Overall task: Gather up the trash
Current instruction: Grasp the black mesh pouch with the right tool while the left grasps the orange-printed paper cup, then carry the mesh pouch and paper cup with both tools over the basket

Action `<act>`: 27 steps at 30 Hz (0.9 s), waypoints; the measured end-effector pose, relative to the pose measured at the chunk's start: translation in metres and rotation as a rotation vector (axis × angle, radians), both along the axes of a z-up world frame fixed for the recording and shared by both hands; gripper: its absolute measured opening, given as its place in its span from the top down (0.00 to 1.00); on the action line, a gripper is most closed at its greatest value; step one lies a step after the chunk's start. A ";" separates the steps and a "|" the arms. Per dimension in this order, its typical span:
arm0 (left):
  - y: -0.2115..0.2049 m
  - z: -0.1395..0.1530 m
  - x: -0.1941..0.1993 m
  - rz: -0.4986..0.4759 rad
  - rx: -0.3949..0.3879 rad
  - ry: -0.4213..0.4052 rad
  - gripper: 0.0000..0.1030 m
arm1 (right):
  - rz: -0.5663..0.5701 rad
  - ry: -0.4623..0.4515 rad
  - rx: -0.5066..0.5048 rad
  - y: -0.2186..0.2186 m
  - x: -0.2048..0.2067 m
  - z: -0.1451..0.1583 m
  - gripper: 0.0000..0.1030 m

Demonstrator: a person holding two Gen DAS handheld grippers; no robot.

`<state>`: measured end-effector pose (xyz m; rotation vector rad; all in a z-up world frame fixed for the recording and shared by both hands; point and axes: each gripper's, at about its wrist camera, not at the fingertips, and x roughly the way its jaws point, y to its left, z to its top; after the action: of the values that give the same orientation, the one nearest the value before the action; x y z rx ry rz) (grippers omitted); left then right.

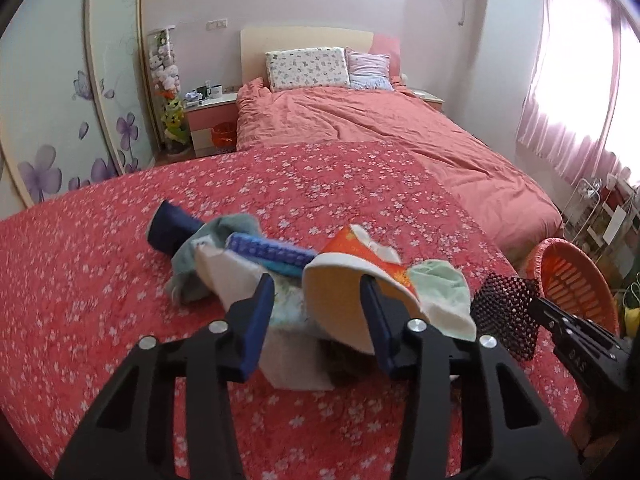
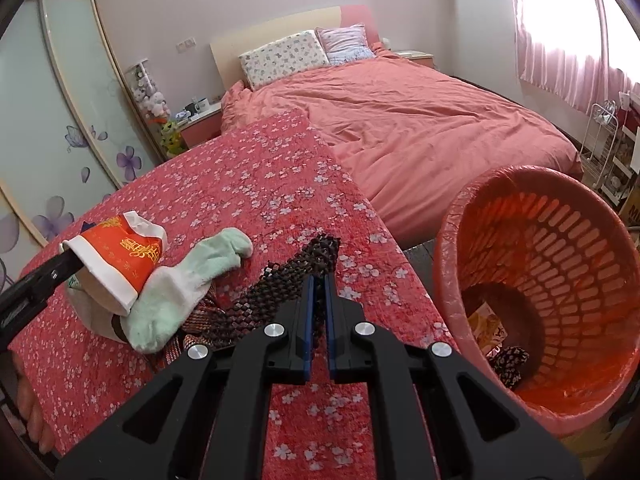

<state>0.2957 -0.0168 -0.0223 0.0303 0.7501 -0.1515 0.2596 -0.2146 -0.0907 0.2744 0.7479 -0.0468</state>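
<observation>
A red paper cup (image 1: 360,276) with gold print lies tilted on a pile of clutter on the red flowered cover. My left gripper (image 1: 316,292) is open, with one finger inside the cup's mouth and the other outside to its left. The cup also shows in the right wrist view (image 2: 124,256). My right gripper (image 2: 319,292) is shut on a dark beaded mat (image 2: 280,284), also seen in the left wrist view (image 1: 504,312), and holds it just above the cover. An orange slatted trash basket (image 2: 560,248) stands to the right, with some trash at its bottom.
A mint sock (image 2: 180,292), a navy sock (image 1: 172,232), a blue box (image 1: 268,252) and grey and white cloths (image 1: 216,264) lie in the pile. A bed with a pink duvet (image 2: 400,112) lies beyond. A wire rack (image 2: 608,148) stands by the window.
</observation>
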 end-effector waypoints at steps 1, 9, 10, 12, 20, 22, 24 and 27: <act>-0.003 0.001 0.003 -0.002 0.009 -0.001 0.57 | 0.002 -0.001 0.001 -0.001 -0.001 0.000 0.95; -0.019 -0.007 0.027 -0.062 0.032 0.058 0.92 | -0.007 -0.003 0.015 -0.007 -0.005 0.002 0.95; -0.016 -0.008 0.027 -0.066 0.012 0.063 0.93 | -0.007 -0.004 0.015 -0.008 -0.006 0.003 0.95; -0.011 -0.007 0.027 -0.075 -0.043 0.063 0.96 | -0.006 -0.012 0.016 -0.010 -0.009 0.005 0.95; -0.004 0.012 0.010 -0.051 -0.095 0.016 0.96 | -0.011 -0.078 0.031 -0.018 -0.022 0.027 0.95; -0.004 0.020 0.004 -0.050 -0.102 0.001 0.96 | -0.012 -0.098 0.034 -0.020 -0.027 0.034 0.95; -0.007 0.028 -0.003 -0.052 -0.105 -0.017 0.96 | -0.017 -0.122 0.037 -0.023 -0.034 0.042 0.95; -0.010 0.039 -0.015 -0.062 -0.109 -0.041 0.96 | -0.026 -0.150 0.040 -0.029 -0.044 0.051 0.95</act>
<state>0.2809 -0.0268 0.0165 -0.0471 0.6996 -0.2498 0.2156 -0.2434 -0.0396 0.3223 0.5966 -0.0353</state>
